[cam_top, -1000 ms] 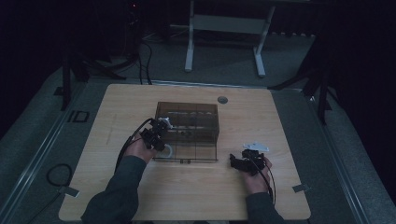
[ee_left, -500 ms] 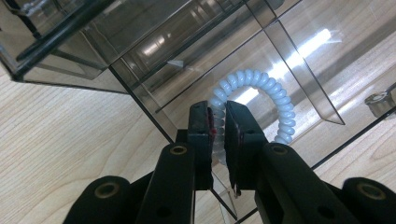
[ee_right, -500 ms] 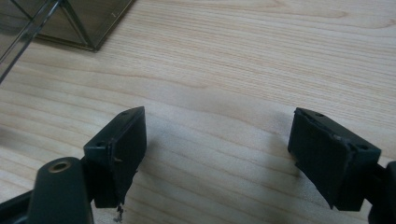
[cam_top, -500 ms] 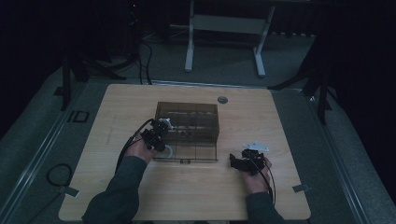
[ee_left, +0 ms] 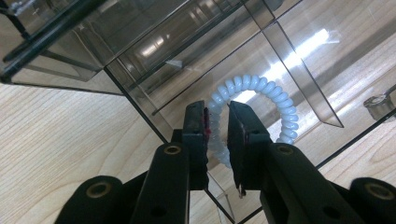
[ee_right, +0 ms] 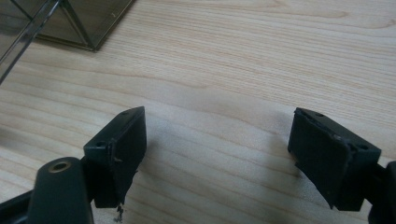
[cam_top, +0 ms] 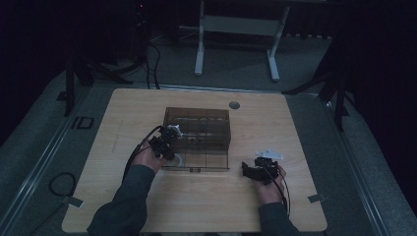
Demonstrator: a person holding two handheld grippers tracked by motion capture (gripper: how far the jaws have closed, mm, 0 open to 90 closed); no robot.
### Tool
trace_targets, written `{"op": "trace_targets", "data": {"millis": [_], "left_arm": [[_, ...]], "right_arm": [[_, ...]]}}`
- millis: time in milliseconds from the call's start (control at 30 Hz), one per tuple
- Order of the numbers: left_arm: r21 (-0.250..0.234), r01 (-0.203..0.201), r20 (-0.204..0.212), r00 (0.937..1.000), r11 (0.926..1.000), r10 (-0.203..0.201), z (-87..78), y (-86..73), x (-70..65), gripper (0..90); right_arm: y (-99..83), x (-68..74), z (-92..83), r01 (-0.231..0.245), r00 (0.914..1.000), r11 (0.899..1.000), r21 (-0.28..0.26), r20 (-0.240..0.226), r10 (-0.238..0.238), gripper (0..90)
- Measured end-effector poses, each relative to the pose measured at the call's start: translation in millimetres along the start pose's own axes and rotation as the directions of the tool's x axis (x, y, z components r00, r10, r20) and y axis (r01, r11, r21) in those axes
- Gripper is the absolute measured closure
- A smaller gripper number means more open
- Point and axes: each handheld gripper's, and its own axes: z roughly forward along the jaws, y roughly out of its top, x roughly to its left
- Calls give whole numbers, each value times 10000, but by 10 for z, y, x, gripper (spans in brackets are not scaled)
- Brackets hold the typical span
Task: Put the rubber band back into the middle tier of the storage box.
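Table (cam_top: 206, 206) of pale wood stands on grey floor (cam_top: 373, 162).

Glossy plastic coil tie (ee_left: 261, 100); smoky clear acrylic organizer (cam_top: 196, 135); matt wooden table (cam_top: 295, 128)

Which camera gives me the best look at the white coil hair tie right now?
The left gripper view: the white coil hair tie fills mid-frame inside the smoky clear organizer, between the left hand-held gripper jaws, which have just been opening. The high view shows only a pale speck.

Coil tie (ee_left: 254, 112) in organiser (cam_top: 196, 135) (front-left compartment)
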Motion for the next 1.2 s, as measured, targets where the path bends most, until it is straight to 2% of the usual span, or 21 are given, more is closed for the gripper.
{"op": "trace_targets", "data": {"millis": [367,1200], "left_arm": [[-248,1,15,10000,9997,0,-51,-12,-8,713],[-1053,215,7,9998,9942,-216,-233,-54,-16,672]], "right_arm": [[0,1,-1,-11,10000,10000,8,2,11,194],[0,1,-1,-14,10000,10000,14,0,14,194]]}}
